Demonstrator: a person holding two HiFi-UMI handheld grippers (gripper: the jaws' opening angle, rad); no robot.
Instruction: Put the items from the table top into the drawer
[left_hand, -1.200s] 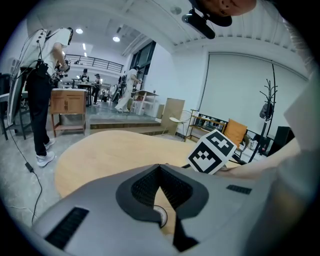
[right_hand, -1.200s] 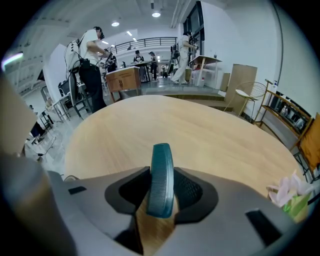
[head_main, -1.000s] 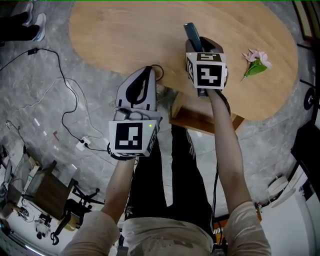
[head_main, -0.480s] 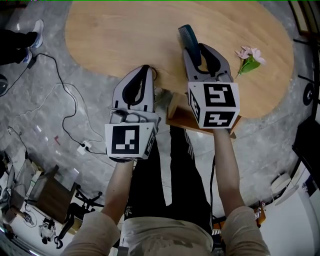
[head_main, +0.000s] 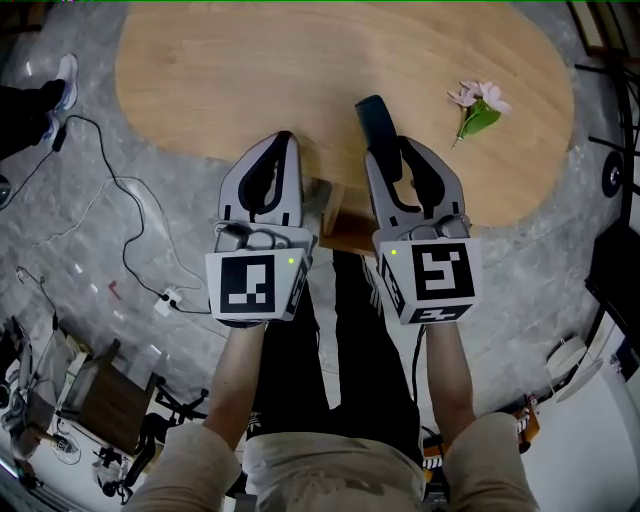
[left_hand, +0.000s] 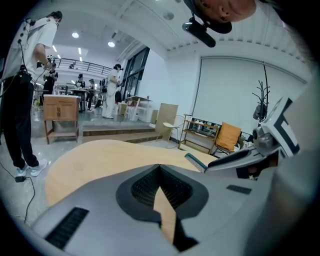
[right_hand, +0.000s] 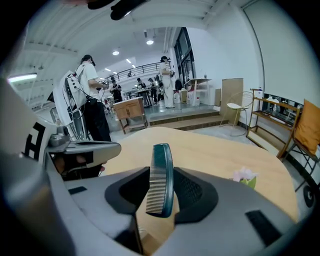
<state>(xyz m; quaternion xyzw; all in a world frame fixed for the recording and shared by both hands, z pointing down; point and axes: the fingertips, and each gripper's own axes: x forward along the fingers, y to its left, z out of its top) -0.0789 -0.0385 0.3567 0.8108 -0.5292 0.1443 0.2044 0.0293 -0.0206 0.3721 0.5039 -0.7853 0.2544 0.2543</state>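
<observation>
My right gripper is shut on a dark teal comb, held on edge above the near rim of the oval wooden table. In the right gripper view the comb stands upright between the jaws, teeth to the left. My left gripper hovers beside it over the table edge; its jaws meet at the tips with nothing between them. A pink flower with a green leaf lies on the table at the right. Below the edge, between the grippers, an open wooden drawer shows.
The person's legs are under the grippers. Black cables and a white power strip lie on the grey floor to the left. Beyond the table stand people, a wooden cabinet and shelves.
My right gripper has risen and drawn back toward the person with the comb, from over the table to its near edge. The left gripper has lifted slightly and backed off.
</observation>
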